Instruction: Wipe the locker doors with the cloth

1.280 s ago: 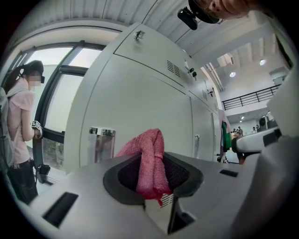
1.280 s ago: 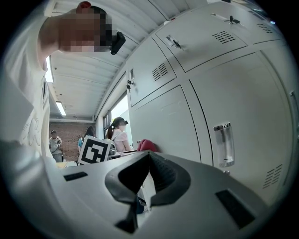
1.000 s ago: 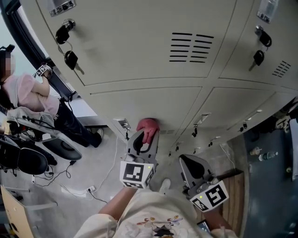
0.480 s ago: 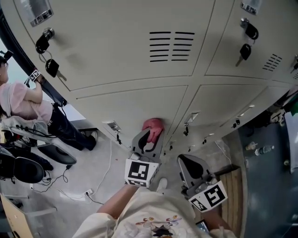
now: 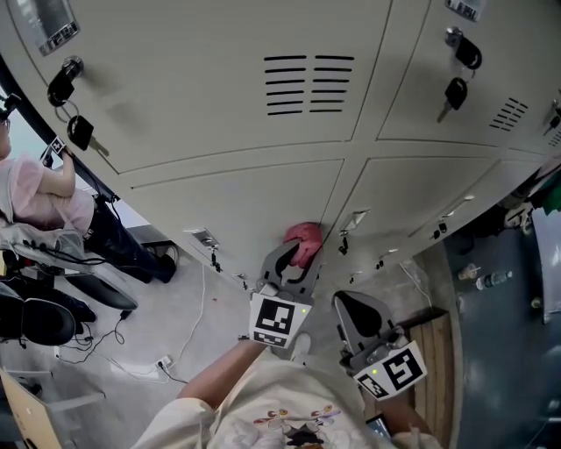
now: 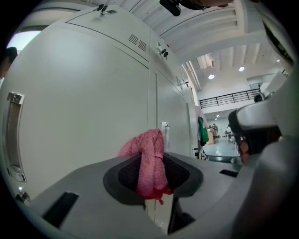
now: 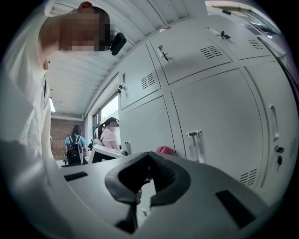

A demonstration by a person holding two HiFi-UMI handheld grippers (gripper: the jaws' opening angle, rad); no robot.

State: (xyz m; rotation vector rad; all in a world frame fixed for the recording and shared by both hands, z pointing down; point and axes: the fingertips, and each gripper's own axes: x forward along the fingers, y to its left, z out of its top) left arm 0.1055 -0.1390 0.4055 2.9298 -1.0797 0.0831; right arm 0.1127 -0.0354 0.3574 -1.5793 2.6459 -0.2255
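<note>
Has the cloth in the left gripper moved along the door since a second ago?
Yes. The pink cloth, held in the left gripper, has slid right across the lower locker door and is now close to the vertical seam.

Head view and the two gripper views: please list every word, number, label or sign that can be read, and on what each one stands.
No text can be read in any view.
Top-left label plate: too blurred to read.
Top-right label plate: cut off by the frame, unreadable.
Left marker cube: square pattern only, no letters.
Right marker cube: square pattern only, no letters.
Shirt print: a drawing, no legible words.
</note>
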